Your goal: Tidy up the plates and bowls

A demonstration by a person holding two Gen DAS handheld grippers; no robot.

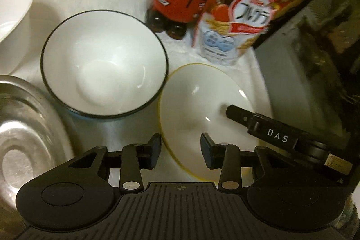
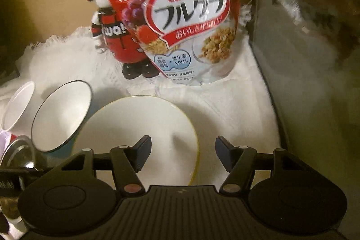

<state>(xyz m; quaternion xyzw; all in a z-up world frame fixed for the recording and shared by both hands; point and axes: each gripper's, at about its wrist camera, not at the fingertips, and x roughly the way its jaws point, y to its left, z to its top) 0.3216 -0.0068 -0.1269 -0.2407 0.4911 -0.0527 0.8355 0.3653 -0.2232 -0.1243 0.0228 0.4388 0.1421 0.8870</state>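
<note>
Both my hands hang over the white cloth [image 2: 225,105] covering the surface, where the dishes lie side by side, ready for sorting. My left gripper [image 1: 180,150] straddles the near rim of the gold-rimmed plate [image 1: 198,100], fingers [image 1: 155,151] parted and clasping nothing. My right gripper [image 2: 182,155] hovers above the plate's right edge, fingers spread, nothing between them; I judge both are lined up to take it. The black-rimmed bowl [image 1: 103,62] sits just left of the plate, apparently touching it. The left view alone shows a steel bowl [image 1: 24,127] in full, the plain white bowl [image 1: 13,10] beyond it, and my right gripper's tip over the plate. The right view alone shows the cereal bag [image 2: 180,21] whole, with the red figurine [image 2: 117,42] tucked behind.
</note>
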